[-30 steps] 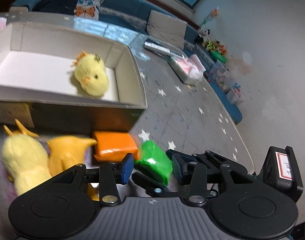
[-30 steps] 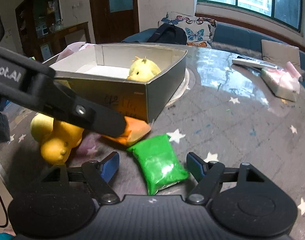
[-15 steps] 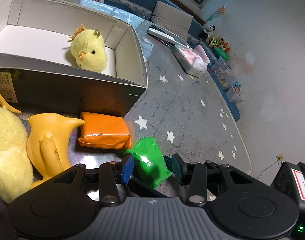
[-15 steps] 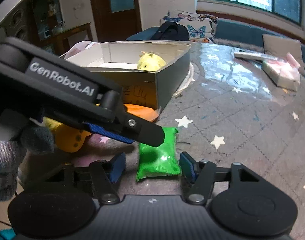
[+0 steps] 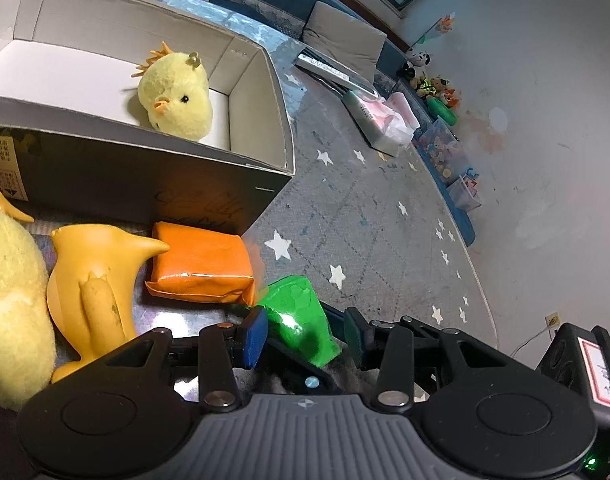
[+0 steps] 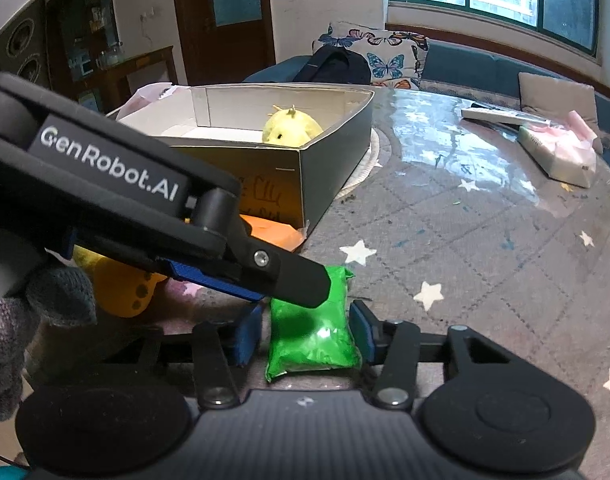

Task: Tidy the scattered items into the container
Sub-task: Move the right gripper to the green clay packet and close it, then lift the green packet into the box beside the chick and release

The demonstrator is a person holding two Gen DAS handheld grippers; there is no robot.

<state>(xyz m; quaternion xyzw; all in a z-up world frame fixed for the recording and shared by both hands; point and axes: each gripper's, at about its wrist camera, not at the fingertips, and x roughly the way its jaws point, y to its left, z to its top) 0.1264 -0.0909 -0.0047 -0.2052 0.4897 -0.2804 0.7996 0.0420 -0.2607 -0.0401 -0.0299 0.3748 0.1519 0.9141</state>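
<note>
The right gripper (image 6: 303, 334) had its jaws closing around the green packet (image 6: 311, 336), which lay between the two blue pads on the table (image 6: 485, 248); the right pad stood against the packet's edge, while a thin gap showed at the left pad, so the grip was not yet made. The left gripper (image 5: 303, 332) hung just over the same packet (image 5: 301, 316) with its jaws apart and nothing clamped between them (its black finger crossed the right wrist view and hid the packet's upper part).

Counted outward, there was one green packet, one orange packet (image 5: 201, 264), one smooth orange duck toy (image 5: 93, 292), two fluffy yellow chicks and one cardboard box (image 5: 209, 196). The green packet was a small, glossy, soft pouch with crimped ends, bright with a highlight on its wrinkled film. The orange packet lay just beside it, against the box's dark outer wall. The duck toy lay on its side next to the orange packet, its pointed end touching it. One chick (image 5: 13, 300) lay outside the box at the far left of the left wrist view; the other chick (image 5: 175, 96) sat inside the box, near its corner, on the white floor.
</note>
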